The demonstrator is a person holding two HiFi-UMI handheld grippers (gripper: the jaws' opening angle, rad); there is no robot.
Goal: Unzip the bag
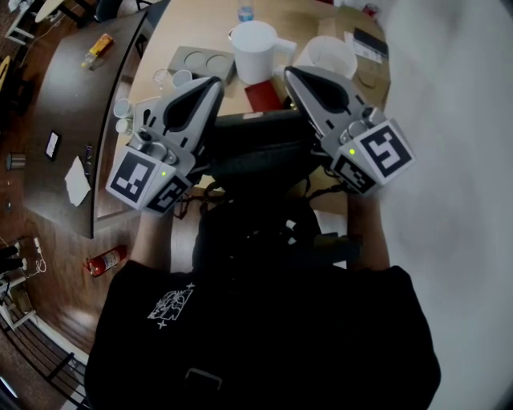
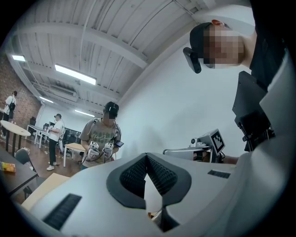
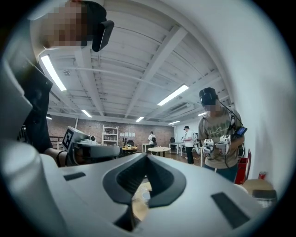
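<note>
While we look down over the black shirt (image 1: 264, 336) at the bottom of the head view, both tools sit just above it, pointing toward the top of the frame. Left hand-held gripper (image 1: 213, 85) is at centre left; in its own view the ribbed pads (image 2: 162, 175) meet at the tips with nothing between them, so it is closed and empty. Right hand-held gripper (image 1: 290, 75) is at centre right; its pads (image 3: 163, 178) also meet at the tips, and only the surface shows through the gap lower down, so it is closed and empty too.

Black bag (image 1: 256, 144) is at frame centre, between the two tools, touching neither jaw, at the near edge of the light wood surface (image 1: 188, 24). We can't make out the zipper.

Just above the bag is a red flat item (image 1: 263, 96), then a white jug (image 1: 256, 50) and a white tub (image 1: 327, 56) to its right. A grey tray (image 1: 200, 62) and small cups (image 1: 172, 78) lie upper left of the bag.

A dark table (image 1: 72, 88) fills the left edge, with a fire extinguisher (image 1: 106, 260) on the floor at lower left.

Farthest off, a second person (image 3: 217, 134) stands at the right of the right gripper view.
</note>
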